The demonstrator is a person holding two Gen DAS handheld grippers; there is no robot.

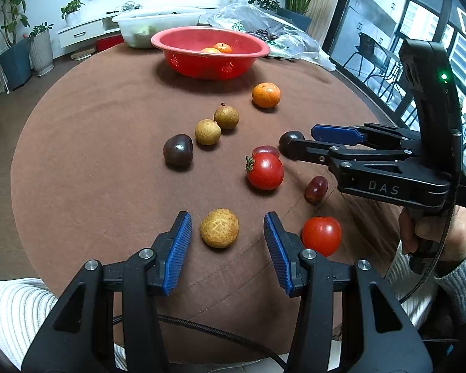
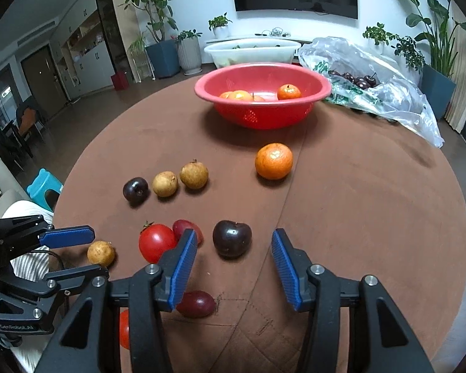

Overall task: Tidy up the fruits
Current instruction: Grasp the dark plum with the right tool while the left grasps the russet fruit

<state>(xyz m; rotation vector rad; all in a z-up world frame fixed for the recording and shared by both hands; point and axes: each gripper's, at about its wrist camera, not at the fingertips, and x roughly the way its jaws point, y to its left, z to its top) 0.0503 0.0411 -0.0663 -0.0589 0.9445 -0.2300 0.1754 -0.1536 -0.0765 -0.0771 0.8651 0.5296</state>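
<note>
On the round table [image 1: 77,155] covered in brown cloth, the fruits lie loose in front of a red plastic perforated basin [image 1: 210,52] that holds several oranges. Going from the left in the left wrist view: a dark purple plum [image 1: 178,154], then two tan rough-skinned longans touching each other [image 1: 207,131] [image 1: 226,117], then a loose orange mandarin [image 1: 266,94] nearest the basin. Nearer the person, a third tan longan [image 1: 219,227] sits on the cloth between the blue ribbed pads of the left tongs [image 1: 227,229]; the pads stand apart from it on both sides, so these tongs are released and grasp nothing. Just right of them lies a red tomato [image 1: 322,235], and farther in a second red tomato with a green stem [image 1: 265,171] touches a reddish grape [image 1: 265,150] behind it. Another reddish oval grape [image 1: 316,188] lies to the right.

The right tongs [image 2: 234,250], held by a hand [image 1: 431,233] in a grey knit sleeve, are also released: a second dark purple plum [image 2: 232,238] sits between the tips without contact. At the far right of the table, a crumpled clear plastic bag [image 2: 385,93] holds dark cherries
</note>
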